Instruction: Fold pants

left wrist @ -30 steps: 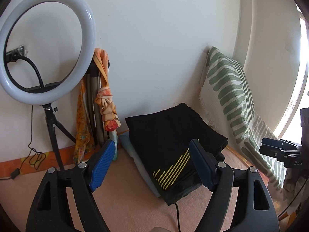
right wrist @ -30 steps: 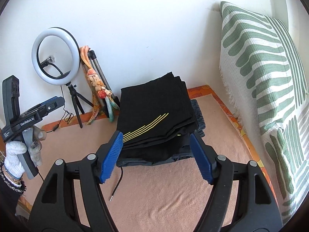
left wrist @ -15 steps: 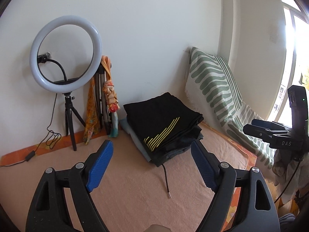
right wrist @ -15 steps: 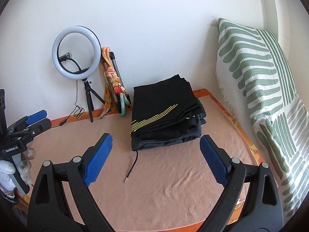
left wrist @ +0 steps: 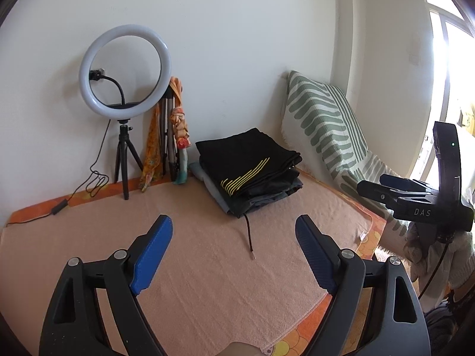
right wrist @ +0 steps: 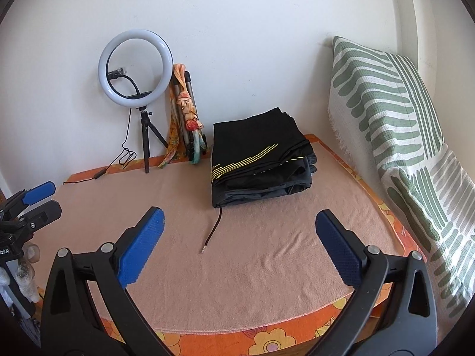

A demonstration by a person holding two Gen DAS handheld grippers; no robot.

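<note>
Both tools are backing away from the folded pants [right wrist: 255,160], now lying at twelve o'clock, long axis slanting toward one; left tool [left wrist: 234,255] released, empty; right tool [right wrist: 237,243] nearer, opening, empty.

A peach towel [right wrist: 252,267] covers the bed [right wrist: 267,339], whose orange flowered sheet shows along the near edge. Beyond the right tongs [right wrist: 237,243], a stack of folded black pants [right wrist: 255,160] lies on the towel, its drawstring [right wrist: 212,231] trailing toward them. Farther left stands a ring light [right wrist: 135,68].
</note>
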